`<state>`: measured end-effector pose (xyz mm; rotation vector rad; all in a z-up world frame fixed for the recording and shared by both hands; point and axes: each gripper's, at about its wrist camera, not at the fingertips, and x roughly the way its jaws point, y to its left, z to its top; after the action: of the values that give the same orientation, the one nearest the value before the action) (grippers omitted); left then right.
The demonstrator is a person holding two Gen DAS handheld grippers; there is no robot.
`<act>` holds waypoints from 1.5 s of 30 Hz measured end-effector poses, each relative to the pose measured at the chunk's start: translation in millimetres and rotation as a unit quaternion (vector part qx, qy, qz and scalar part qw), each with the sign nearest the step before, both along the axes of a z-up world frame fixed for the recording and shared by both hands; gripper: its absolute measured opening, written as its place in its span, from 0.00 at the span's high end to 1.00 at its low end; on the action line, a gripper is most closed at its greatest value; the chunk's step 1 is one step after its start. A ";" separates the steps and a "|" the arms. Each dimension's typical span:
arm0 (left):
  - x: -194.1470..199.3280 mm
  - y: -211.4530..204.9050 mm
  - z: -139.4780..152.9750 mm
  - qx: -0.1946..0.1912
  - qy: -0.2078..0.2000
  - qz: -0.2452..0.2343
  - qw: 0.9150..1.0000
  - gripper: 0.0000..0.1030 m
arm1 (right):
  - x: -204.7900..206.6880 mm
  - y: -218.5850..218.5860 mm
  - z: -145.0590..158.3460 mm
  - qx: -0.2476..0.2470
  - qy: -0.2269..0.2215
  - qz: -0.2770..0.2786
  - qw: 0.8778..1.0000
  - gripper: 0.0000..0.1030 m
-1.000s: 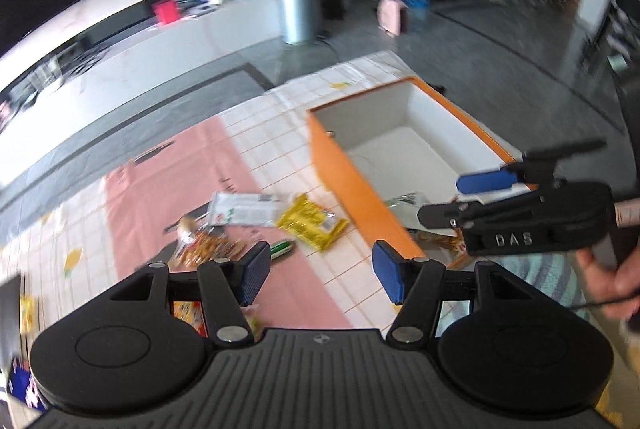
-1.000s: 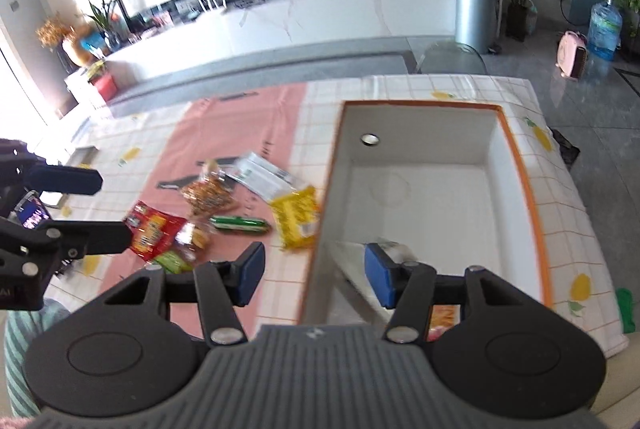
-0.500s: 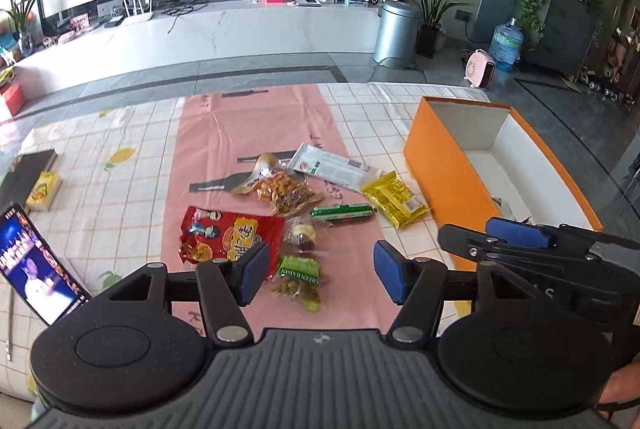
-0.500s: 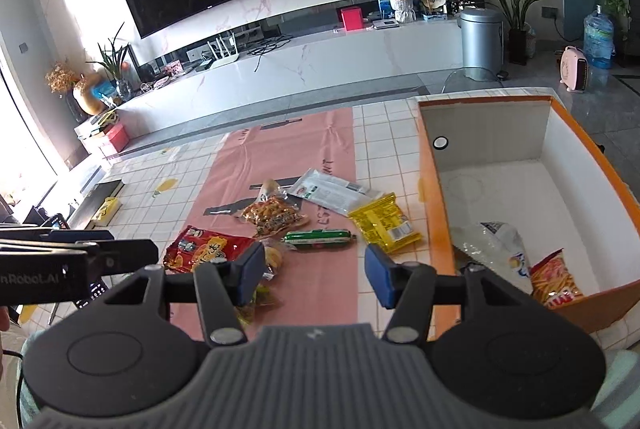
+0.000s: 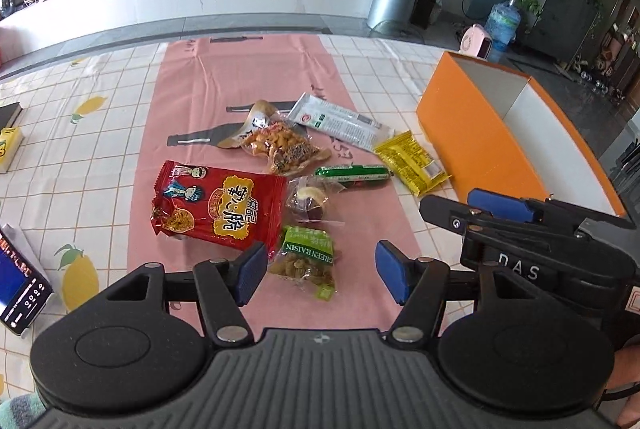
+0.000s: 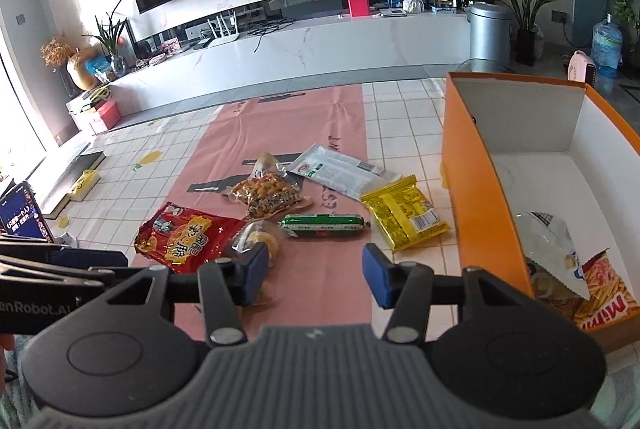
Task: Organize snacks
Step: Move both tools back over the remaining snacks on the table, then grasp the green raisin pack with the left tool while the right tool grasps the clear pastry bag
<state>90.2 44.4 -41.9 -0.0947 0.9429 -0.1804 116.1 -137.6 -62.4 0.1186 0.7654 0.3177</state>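
- Step in hand: approach for the next pick. Both grippers hang over the snack pile on the pink mat (image 5: 240, 77), nothing held.
- Left gripper (image 5: 320, 275): jaws wide and just been opening, no pad contact; the raisin bag (image 5: 306, 257) lies on the mat in line with the gap, below it.
- Right gripper (image 6: 314, 273): jaws about half open, just been closing a bit, nothing between them; bare mat shows through the gap.
- Loose snacks, near to far: raisin bag, red bag (image 5: 218, 207), small clear pack (image 5: 306, 199), green sausage (image 5: 352, 175), yellow pack (image 5: 412, 163), nut mix bag (image 5: 280, 147), white pack (image 5: 340, 121).
- Orange box (image 6: 484, 197) stands right of the mat; it already has a red chip bag (image 6: 604, 289) and a clear bag (image 6: 548, 241) at its near end.
- Next move, my call: left goes down on the raisin bag, shuts, carries it right into the box; right probably takes the sausage or the clear pack.
- Poor view: the raisin bag is hidden in the right view behind the gripper body; the box interior is mostly cut off in the left view; the clear bag's contents are hard to make out, maybe small sweets.
- Phone (image 5: 16, 289) at the near left edge is cropped.
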 end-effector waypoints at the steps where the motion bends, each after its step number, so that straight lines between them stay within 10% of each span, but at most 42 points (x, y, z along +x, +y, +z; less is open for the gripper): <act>1: 4.8 -1.1 -3.4 0.001 0.006 -0.002 1.000 0.27 | 4.0 1.1 -1.9 0.001 0.002 0.002 1.000 0.51; 22: 44.2 -21.0 -60.8 0.070 0.044 -0.046 0.996 0.28 | 71.8 15.5 -58.4 0.054 0.070 0.054 0.995 0.52; 26: 47.8 -21.0 -68.2 0.076 0.049 -0.041 0.995 0.41 | 75.2 18.5 -61.7 0.055 0.070 0.060 0.994 0.52; 45: 40.8 4.8 -48.7 0.017 0.036 -0.020 0.999 0.56 | 101.7 58.8 -81.1 0.074 0.093 0.090 0.989 0.39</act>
<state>131.0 49.1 -90.5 -0.0518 1.0203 -0.1993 217.8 -78.8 -143.4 0.2215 0.9396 0.5416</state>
